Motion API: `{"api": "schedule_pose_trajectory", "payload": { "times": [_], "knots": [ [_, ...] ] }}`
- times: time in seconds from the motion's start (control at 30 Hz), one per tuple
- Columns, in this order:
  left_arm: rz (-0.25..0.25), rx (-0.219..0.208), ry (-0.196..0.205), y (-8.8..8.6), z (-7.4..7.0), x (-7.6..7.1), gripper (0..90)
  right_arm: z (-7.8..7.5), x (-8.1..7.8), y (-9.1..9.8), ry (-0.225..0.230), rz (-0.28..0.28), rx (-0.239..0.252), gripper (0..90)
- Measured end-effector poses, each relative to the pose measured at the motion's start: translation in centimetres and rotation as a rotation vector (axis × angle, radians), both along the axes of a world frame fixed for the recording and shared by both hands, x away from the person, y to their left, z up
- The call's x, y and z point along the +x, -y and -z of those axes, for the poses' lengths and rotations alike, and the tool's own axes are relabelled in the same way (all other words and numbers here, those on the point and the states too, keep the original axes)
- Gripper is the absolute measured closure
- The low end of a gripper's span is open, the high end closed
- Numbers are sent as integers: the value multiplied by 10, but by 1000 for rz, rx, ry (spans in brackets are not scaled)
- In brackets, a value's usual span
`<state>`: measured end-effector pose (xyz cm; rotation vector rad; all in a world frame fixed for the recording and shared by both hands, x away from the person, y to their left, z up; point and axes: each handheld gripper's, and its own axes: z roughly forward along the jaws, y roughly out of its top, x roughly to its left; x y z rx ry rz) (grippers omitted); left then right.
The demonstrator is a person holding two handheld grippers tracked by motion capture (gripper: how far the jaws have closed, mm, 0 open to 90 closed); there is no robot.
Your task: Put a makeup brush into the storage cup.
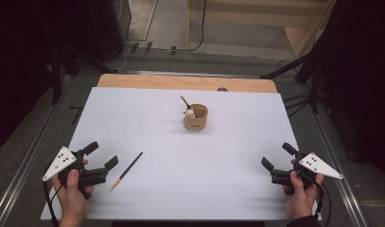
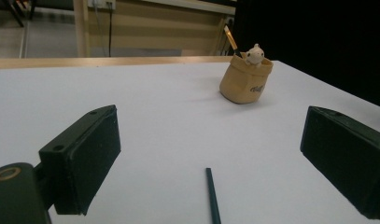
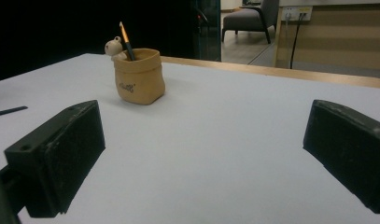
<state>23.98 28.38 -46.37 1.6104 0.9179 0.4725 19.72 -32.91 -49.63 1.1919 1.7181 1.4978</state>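
Broadly, a white sheet (image 1: 180, 179) covers most of the table, with a strip of bare wooden tabletop (image 1: 133, 81) showing along its far edge; both hands rest near its near corners, well apart from each other. At the near left the left gripper (image 1: 101, 156) lies low over the sheet, its two black jaws spread wide with nothing between the pads; its own view shows bare white surface across the gap. At the near right the right gripper (image 1: 279, 156) sits likewise (a grey three-cornered plate tops each one), its jaws also standing apart and empty. Toward the far middle of the sheet stands a small tan pouch-shaped holder (image 1: 196, 118), upright, with a pale little animal figure (image 1: 190, 113) peeking over its rim; a brush (image 1: 184, 101) leans out of it, tilted toward the far left in the high view, its orange tip uppermost in the right gripper view. Smallest, a dark slim paintbrush (image 1: 127, 170) lies flat on the sheet just beside the left gripper, on its right, running diagonally with its orange end nearest the person; in the left gripper view its dark end (image 2: 213, 196) points up between the jaws, touching neither.
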Motion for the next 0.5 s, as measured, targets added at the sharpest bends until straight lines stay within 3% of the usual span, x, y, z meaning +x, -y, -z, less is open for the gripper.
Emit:
{"api": "schedule_pose_trajectory", "payload": {
  "times": [0.3,0.33,0.37,0.5],
  "knots": [
    [53,120,-21,27,-12,10,53,2,-1,4,-5,-2,7,0],
    [52,148,-22,30,-14,11,53,2,-1,4,-7,-2,8,0],
    [52,180,-30,34,-15,12,53,2,-2,4,-9,-3,11,0],
    [74,235,-73,45,-17,16,55,2,-2,4,-10,-5,11,0]
  ]
}}
